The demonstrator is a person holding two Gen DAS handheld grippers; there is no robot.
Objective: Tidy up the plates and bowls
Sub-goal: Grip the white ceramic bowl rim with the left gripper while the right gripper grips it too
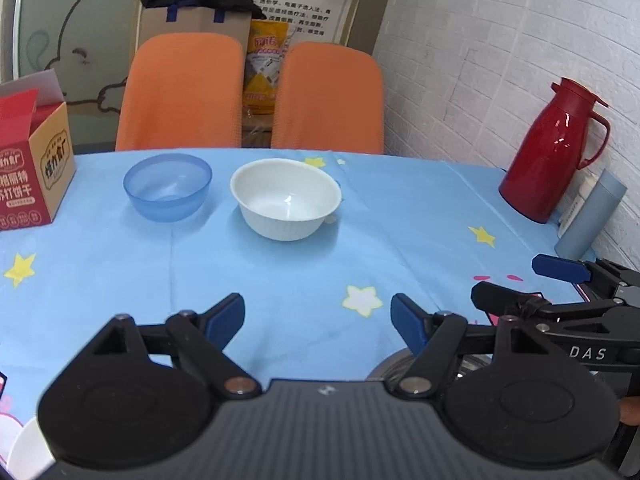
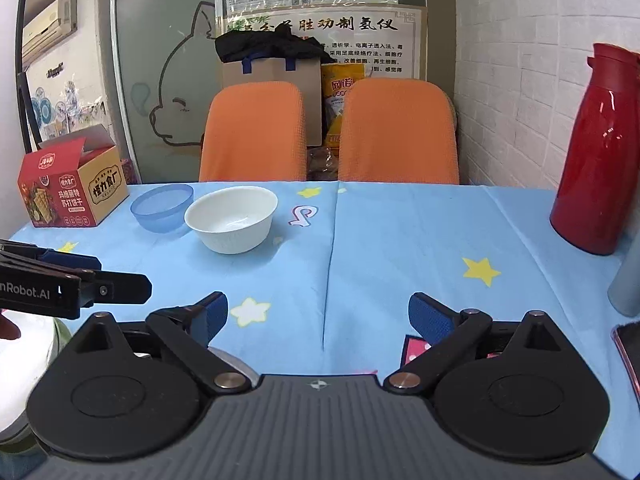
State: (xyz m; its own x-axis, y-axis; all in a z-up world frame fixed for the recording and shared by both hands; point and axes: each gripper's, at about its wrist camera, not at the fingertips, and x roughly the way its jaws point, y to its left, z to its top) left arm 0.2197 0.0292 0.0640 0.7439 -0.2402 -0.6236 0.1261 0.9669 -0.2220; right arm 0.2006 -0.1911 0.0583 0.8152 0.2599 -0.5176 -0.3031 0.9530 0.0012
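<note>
**Two bowls wait across the worktop**

Here the left claw (image 1: 318, 322) and right claw (image 2: 318, 316) both gape, nothing between them. Only the right view shows an air conditioner (image 2: 48, 28). The blue bowl (image 1: 167, 186) and white bowl (image 1: 285, 198) sit empty side by side on the far worktop (image 1: 400, 216), between biscuit box (image 1: 34, 164) and red flask (image 1: 554, 150).

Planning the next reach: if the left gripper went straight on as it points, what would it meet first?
Probably the bare tablecloth, short of the white bowl; the left gripper is open and empty.
</note>
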